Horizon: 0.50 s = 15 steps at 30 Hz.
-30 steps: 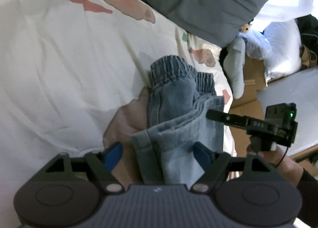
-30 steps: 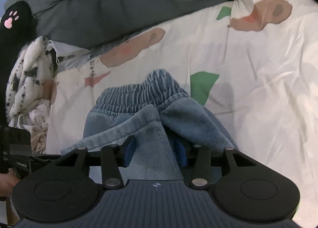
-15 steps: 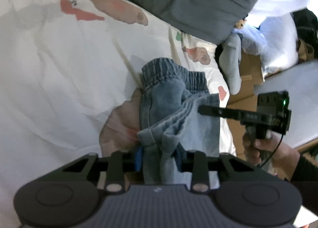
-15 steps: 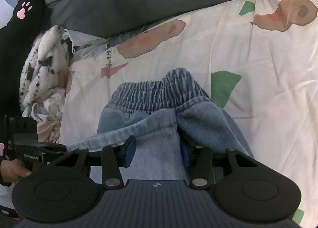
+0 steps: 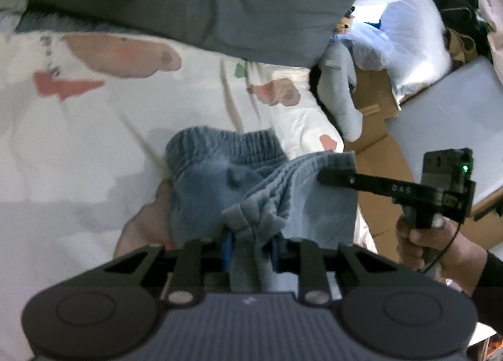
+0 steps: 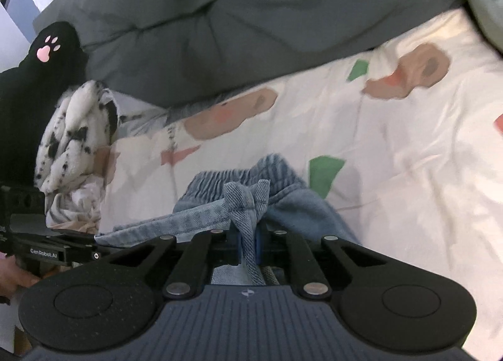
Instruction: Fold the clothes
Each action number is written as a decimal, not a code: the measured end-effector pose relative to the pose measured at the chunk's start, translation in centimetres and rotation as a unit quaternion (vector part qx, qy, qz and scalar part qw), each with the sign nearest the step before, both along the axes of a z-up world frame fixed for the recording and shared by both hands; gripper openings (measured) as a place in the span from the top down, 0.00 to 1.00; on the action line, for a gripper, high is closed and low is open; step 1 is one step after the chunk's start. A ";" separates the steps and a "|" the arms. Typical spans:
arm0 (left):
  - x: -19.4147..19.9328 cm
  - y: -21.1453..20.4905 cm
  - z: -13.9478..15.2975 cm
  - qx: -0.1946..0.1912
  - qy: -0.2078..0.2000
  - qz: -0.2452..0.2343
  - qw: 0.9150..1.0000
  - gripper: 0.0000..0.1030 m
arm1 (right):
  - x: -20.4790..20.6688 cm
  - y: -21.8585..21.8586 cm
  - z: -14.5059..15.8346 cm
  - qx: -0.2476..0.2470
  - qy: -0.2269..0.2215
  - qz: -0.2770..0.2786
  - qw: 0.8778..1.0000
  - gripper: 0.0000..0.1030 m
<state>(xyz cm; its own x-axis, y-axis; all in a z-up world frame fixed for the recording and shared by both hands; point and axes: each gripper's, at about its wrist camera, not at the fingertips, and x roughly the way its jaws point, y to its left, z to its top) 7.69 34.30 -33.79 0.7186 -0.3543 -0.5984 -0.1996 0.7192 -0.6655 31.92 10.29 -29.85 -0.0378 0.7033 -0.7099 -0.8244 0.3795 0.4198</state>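
Note:
Blue denim jeans (image 5: 204, 178) with an elastic waistband lie bunched on a white printed bedsheet (image 5: 78, 147). My left gripper (image 5: 250, 247) has a thick fold of the denim hem between its blue pads; its jaws are closing and press on the cloth. In the right wrist view my right gripper (image 6: 248, 241) is shut on a thin pinch of the jeans (image 6: 283, 200), which puckers up above the pads. The right gripper's finger (image 5: 336, 178) reaches the far hem corner, a hand (image 5: 421, 241) holding it.
A grey duvet (image 6: 235, 24) covers the far side of the bed. A spotted white garment (image 6: 72, 134) and a black item with a pink paw (image 6: 47, 49) lie at the left. Cardboard boxes (image 5: 374, 128) and a grey soft toy (image 5: 339, 90) sit beside the bed.
Both grippers closed on the denim and rose, lifting the hem off the sheet. The cloth now bunches between each pair of pads.

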 end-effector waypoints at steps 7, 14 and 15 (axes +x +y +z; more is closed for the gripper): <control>3.2 0.0 0.8 0.019 -0.002 -0.010 1.000 0.77 | 1.7 -0.2 2.1 -0.019 -0.030 -0.020 0.999 0.94; 6.6 0.4 0.1 0.035 0.014 -0.026 0.999 0.77 | 2.8 1.3 2.1 -0.058 -0.053 -0.035 0.996 0.94; 6.9 0.5 -0.1 0.034 0.014 -0.028 0.999 0.77 | 3.0 1.4 1.9 -0.064 -0.053 -0.039 0.996 0.94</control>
<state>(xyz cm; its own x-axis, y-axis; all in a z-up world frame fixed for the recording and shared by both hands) 14.61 34.81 -33.87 0.6823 -0.3504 -0.6416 -0.1757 0.7733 -0.6092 34.91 11.74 -27.98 0.0933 0.6048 -0.7909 -0.8282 0.4880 0.2755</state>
